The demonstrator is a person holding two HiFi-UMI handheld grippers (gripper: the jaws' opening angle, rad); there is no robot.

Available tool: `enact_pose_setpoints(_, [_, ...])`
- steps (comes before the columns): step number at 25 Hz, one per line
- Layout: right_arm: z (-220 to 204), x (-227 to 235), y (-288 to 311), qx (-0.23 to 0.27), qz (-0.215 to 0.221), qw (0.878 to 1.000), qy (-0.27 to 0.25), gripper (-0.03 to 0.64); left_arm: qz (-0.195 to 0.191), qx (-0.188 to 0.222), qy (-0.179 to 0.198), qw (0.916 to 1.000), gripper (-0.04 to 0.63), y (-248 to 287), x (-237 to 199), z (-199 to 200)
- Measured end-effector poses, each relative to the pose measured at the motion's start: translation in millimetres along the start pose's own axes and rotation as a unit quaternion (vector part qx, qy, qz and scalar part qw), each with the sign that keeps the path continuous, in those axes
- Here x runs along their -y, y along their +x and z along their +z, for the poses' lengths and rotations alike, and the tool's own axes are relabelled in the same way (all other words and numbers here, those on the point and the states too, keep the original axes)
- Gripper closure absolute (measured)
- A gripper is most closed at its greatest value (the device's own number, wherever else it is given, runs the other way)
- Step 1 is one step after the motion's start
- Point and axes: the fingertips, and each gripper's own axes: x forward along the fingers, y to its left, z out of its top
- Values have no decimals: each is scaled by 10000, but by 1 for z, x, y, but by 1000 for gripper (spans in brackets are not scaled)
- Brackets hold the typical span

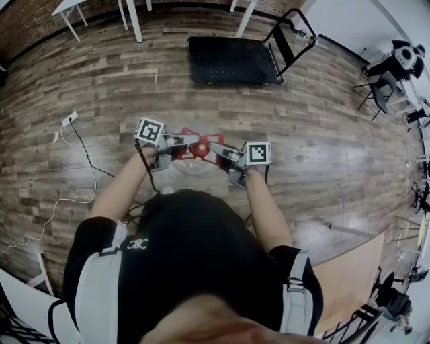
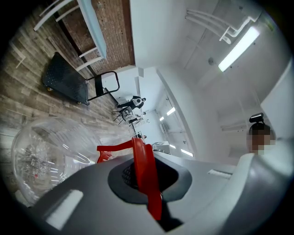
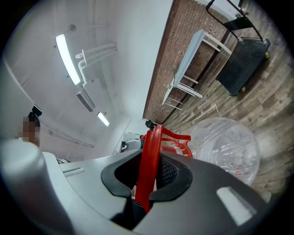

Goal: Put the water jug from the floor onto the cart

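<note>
A clear water jug [image 2: 50, 151] [image 3: 227, 149] with a red handle frame [image 1: 196, 149] hangs between my two grippers, above the wooden floor. My left gripper [image 1: 176, 149] is shut on the red handle [image 2: 144, 176] from the left side. From the right, my right gripper [image 1: 222, 156] is shut on the same red handle [image 3: 149, 170]. The jug's body is mostly hidden below the grippers in the head view. The black flat cart [image 1: 232, 60] with its folding push bar [image 1: 292, 33] stands farther ahead on the floor.
White table legs [image 1: 134, 17] stand at the far side, near a brick wall. A white cable and plug [image 1: 69, 121] lie on the floor to the left. Dark chairs [image 1: 393, 67] sit at the far right. A pale board [image 1: 349, 275] lies at the near right.
</note>
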Motion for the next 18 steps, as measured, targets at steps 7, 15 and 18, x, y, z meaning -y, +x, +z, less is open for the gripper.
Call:
enact_pose_setpoints(7, [3, -4, -8, 97, 126, 9999, -61, 554, 5, -50, 18, 10000, 595, 11, -1, 0])
enact_pose_setpoints(15, [13, 5, -38, 261, 130, 9996, 43, 555, 2, -99, 145, 9998, 595, 45, 1, 7])
enact_pose_setpoints(18, [24, 9, -66, 265, 175, 9995, -45, 553, 7, -93, 115, 9999, 595, 75, 3, 9])
